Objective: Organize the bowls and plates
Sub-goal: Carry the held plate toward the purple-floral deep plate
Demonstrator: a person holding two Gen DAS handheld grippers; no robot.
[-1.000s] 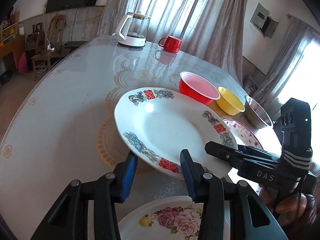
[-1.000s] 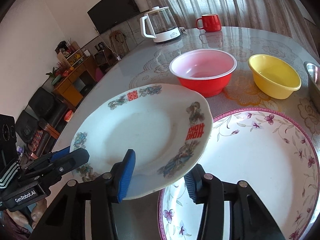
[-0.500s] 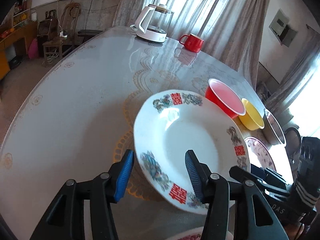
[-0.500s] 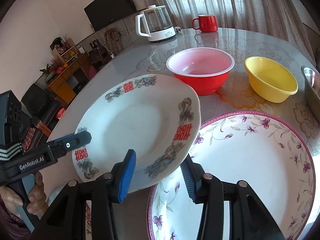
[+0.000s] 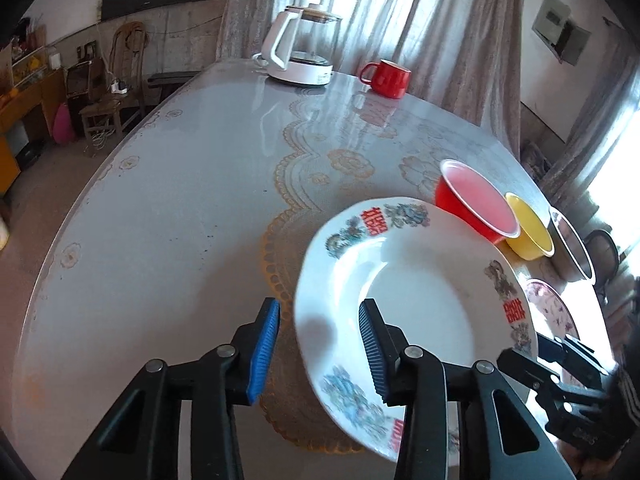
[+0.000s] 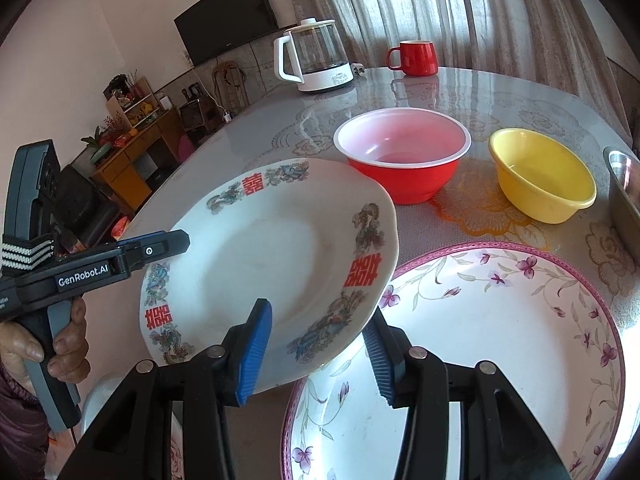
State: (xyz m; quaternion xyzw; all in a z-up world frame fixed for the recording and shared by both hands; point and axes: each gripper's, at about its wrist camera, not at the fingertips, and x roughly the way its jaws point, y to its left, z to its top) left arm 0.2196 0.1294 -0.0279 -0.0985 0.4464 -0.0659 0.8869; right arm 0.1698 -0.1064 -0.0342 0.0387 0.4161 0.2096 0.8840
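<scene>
Curtained room, patterned bench [image 5: 168, 208]: white plate [image 6: 272, 256] aloft, tilted; right tongs [image 6: 320, 344] clamp near rim, left tongs [image 5: 320, 344] just closing on its left rim.

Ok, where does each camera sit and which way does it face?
Left wrist: on the left gripper, looking down across the grey round table at the white plate with red characters; its jaws, which have just been closing, straddle the rim; the right gripper shows at right.
Right wrist: on the right gripper, facing the same plate, clamped at its near rim; the left gripper and the hand holding it show at left.
Shared: that plate, red plastic bowl, yellow bowl, red mug.
</scene>
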